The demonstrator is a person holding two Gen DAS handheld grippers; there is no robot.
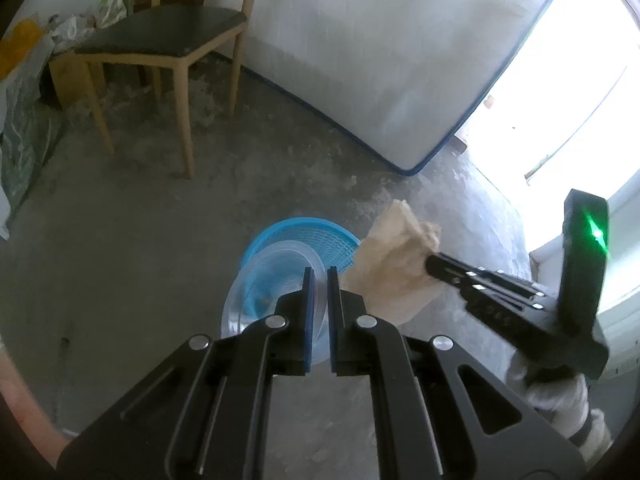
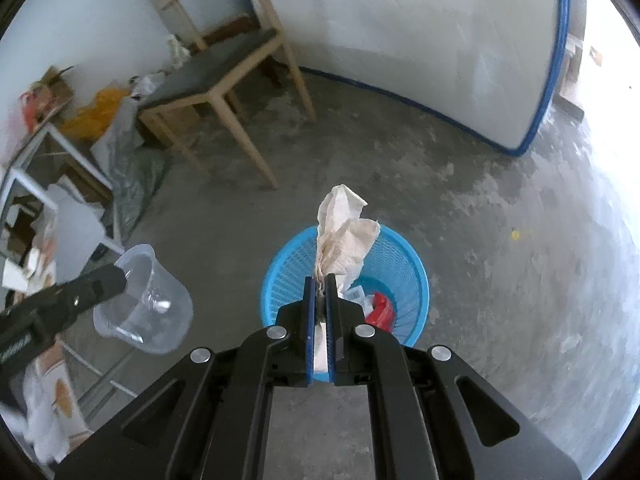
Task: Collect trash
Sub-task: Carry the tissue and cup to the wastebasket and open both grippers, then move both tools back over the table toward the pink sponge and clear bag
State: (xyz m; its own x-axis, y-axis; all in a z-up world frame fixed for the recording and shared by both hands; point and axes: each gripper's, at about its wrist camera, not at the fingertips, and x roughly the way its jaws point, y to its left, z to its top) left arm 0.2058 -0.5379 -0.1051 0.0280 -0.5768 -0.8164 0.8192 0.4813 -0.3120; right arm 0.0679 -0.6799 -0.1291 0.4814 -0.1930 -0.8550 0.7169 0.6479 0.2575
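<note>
A blue mesh basket (image 2: 404, 264) stands on the bare concrete floor (image 2: 500, 240), with a red wrapper (image 2: 380, 308) and some white scraps already lying in it. The right gripper (image 2: 320, 280) hangs just above the basket's near rim, its jaws pinched tight on a crumpled, stained paper napkin (image 2: 344, 232) that sticks up past the fingertips. The left gripper (image 1: 319, 274), off to the left of the basket, carries a clear plastic cup (image 2: 148, 304) by its rim; its jaws stand only narrowly apart with the cup wall between them, and I cannot tell whether the pads press on it. In the left wrist view the cup overlaps the basket. Behind stand a wooden chair (image 2: 224, 68), a mattress (image 2: 420, 40) propped upright against the wall, and a heap of bags (image 2: 100, 112) in the corner.
</note>
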